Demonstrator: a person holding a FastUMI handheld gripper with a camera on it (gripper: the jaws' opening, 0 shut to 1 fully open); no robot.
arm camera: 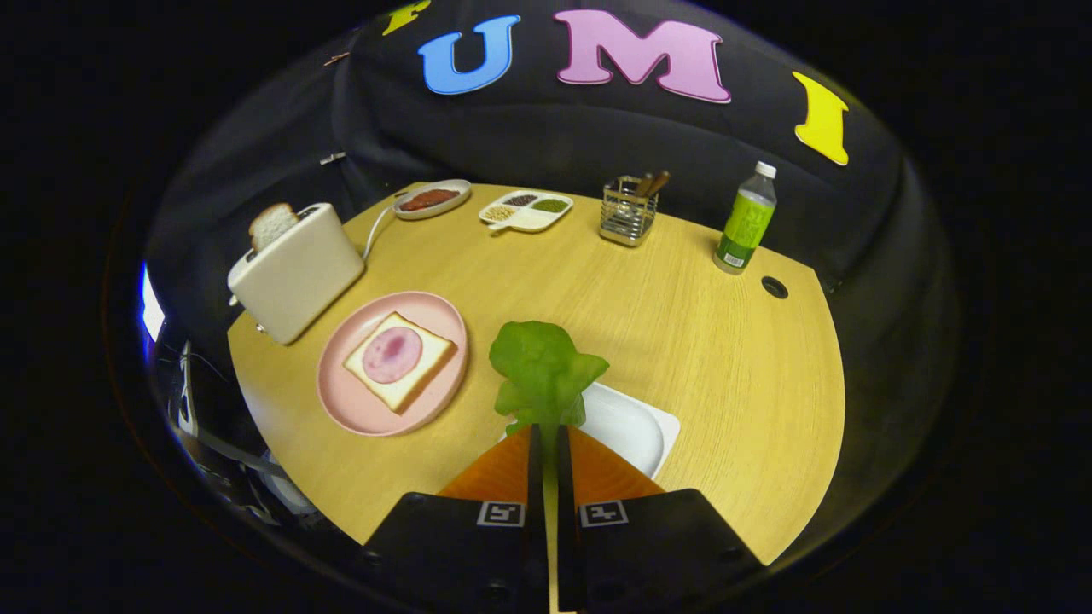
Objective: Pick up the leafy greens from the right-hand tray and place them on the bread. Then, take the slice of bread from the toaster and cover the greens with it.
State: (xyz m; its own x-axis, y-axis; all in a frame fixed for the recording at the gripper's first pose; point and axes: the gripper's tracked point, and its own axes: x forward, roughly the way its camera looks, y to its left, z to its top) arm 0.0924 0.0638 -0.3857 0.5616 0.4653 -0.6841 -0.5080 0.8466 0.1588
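Leafy greens (544,375) are sticking out just ahead of the gripper (546,431), whose nearly closed fingers are pinching their base, above the white tray (636,426), right of the bread (397,360) on its pink plate (350,401).

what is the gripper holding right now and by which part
The gripper is shut on the leafy greens, pinching their lower end; the leaves stick out ahead of the fingers.
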